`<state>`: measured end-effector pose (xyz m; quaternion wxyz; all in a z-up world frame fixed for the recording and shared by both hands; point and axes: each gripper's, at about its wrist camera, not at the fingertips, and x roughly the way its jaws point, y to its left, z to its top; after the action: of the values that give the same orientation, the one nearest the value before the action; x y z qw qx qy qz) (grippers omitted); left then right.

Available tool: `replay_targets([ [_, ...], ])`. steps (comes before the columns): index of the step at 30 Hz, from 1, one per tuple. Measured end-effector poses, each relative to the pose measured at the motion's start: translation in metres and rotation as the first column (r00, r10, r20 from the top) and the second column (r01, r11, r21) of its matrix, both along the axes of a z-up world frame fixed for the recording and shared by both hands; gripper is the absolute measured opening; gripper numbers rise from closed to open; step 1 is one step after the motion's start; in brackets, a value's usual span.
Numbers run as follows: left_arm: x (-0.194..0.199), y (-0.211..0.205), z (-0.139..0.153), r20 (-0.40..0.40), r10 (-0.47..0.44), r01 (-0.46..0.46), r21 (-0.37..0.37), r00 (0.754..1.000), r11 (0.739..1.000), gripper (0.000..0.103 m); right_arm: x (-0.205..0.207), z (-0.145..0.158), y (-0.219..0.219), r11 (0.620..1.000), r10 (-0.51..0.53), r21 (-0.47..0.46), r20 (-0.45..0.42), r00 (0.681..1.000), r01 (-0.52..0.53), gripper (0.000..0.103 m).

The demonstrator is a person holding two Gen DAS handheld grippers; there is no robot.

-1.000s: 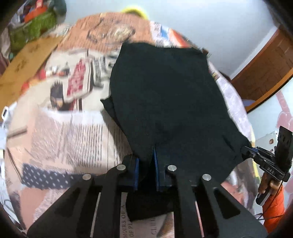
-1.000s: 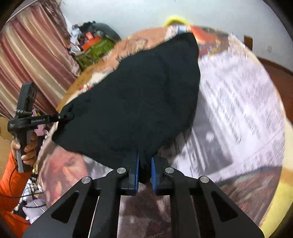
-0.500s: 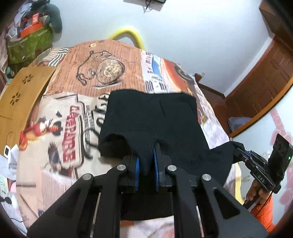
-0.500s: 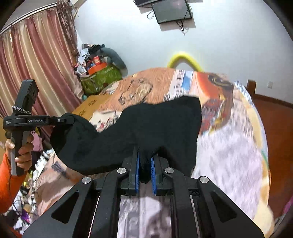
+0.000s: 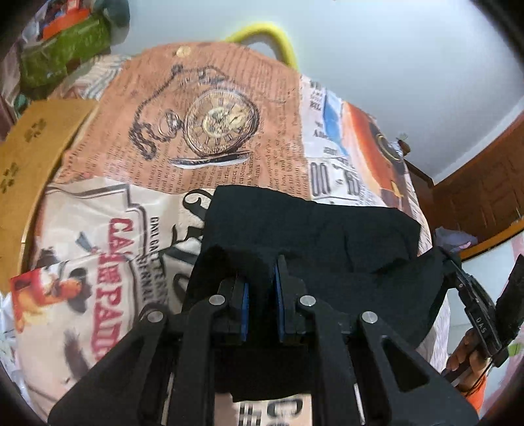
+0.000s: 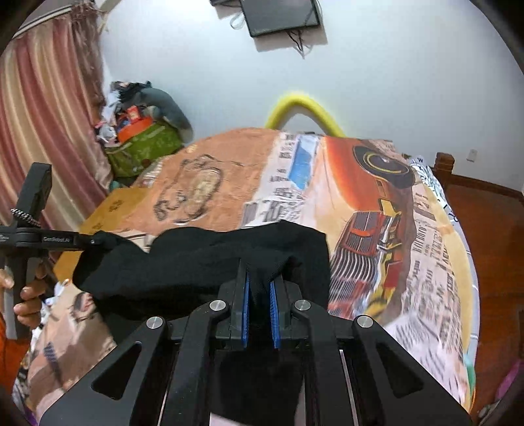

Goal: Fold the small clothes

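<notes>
— Starting with the left wrist view, what does the left gripper (image 5: 262,291) have?

— A bunched fold of the black garment (image 5: 314,242), clamped between its blue pads (image 5: 244,308). The cloth rises over the fingers and drops down behind them. Its far part lies flat on the printed bedspread (image 5: 209,111), just below the pocket-watch picture.

— And the other end of it?

— It stretches off to the right edge of that view, where the right gripper (image 5: 447,262) pinches a corner. A hand (image 5: 463,354) holds that tool's handle lower down.

— Anything beside the bed there?

— A wooden board (image 5: 29,157) along the left side, a green bag (image 5: 65,46) beyond it, and a yellow curved tube (image 5: 262,32) at the far end against the wall.

— Now the right wrist view.

— The right gripper (image 6: 259,295) is likewise closed on a ridge of the black garment (image 6: 203,262), gathered up between its blue pads. From there the cloth sags to the left, lifted off the bed, up to the left gripper (image 6: 98,242), whose tip grips its corner. Fingers (image 6: 26,298) wrap that handle at the left edge.

— The background?

— The bedspread (image 6: 376,196) shows a red vehicle print to the right. A striped curtain (image 6: 42,114) hangs on the left, and a dark screen (image 6: 281,16) is mounted high on the wall.
</notes>
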<state>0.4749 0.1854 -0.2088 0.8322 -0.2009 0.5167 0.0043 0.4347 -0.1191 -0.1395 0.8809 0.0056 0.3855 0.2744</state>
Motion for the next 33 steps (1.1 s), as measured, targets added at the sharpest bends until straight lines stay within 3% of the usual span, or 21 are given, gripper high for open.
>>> replay_targets([
  [5,0.028,0.011,-0.024,-0.051,0.007,-0.01,-0.06,0.999,0.998,0.015,0.029,-0.025,0.002,0.999,-0.033,-0.009,-0.06,0.998,0.033,0.01],
  [8,0.027,0.02,-0.014,-0.026,0.032,-0.034,-0.068,0.999,0.997,0.031,0.032,-0.029,-0.001,0.999,-0.045,0.007,-0.082,0.996,0.046,0.013],
  [11,0.012,0.025,0.014,0.061,0.05,-0.048,-0.029,0.997,0.998,0.053,0.03,-0.02,-0.005,0.998,-0.053,0.022,-0.081,0.995,0.055,0.019],
  [12,0.007,0.026,0.021,0.084,0.048,-0.048,-0.012,0.995,0.999,0.058,0.027,-0.014,-0.007,0.998,-0.064,0.016,-0.071,0.995,0.065,0.026],
  [13,0.001,0.025,0.03,0.107,0.041,-0.042,0.011,0.993,0.999,0.059,0.023,-0.008,-0.009,0.997,-0.071,0.012,-0.055,0.996,0.071,0.035],
  [16,-0.02,0.023,0.044,0.135,0.014,-0.024,0.077,0.991,0.997,0.066,0.007,0.009,-0.019,0.996,-0.078,0.035,-0.008,0.997,0.079,0.051],
  [21,-0.059,0.013,0.029,0.088,-0.072,0.059,0.142,0.994,0.988,0.07,-0.018,0.007,-0.03,0.998,-0.052,0.021,-0.036,0.998,0.052,0.054],
  [25,-0.072,0.008,-0.006,0.02,-0.093,0.09,0.137,0.995,0.987,0.07,-0.037,-0.025,-0.032,0.999,-0.043,-0.034,-0.119,0.992,0.039,0.054],
  [29,-0.069,-0.003,-0.039,-0.032,-0.129,0.131,0.082,0.991,0.988,0.069,-0.044,-0.05,-0.029,0.999,-0.035,-0.028,-0.19,0.981,0.03,0.054],
  [31,-0.067,-0.009,-0.047,-0.029,-0.147,0.149,0.087,0.989,0.985,0.057,-0.044,-0.055,-0.029,0.999,-0.031,0.014,-0.225,0.974,0.035,0.046],
  [33,-0.064,-0.013,-0.058,-0.055,-0.135,0.139,0.073,0.989,0.988,0.027,-0.046,-0.058,-0.03,0.997,-0.039,0.049,-0.239,0.97,0.052,0.032],
])
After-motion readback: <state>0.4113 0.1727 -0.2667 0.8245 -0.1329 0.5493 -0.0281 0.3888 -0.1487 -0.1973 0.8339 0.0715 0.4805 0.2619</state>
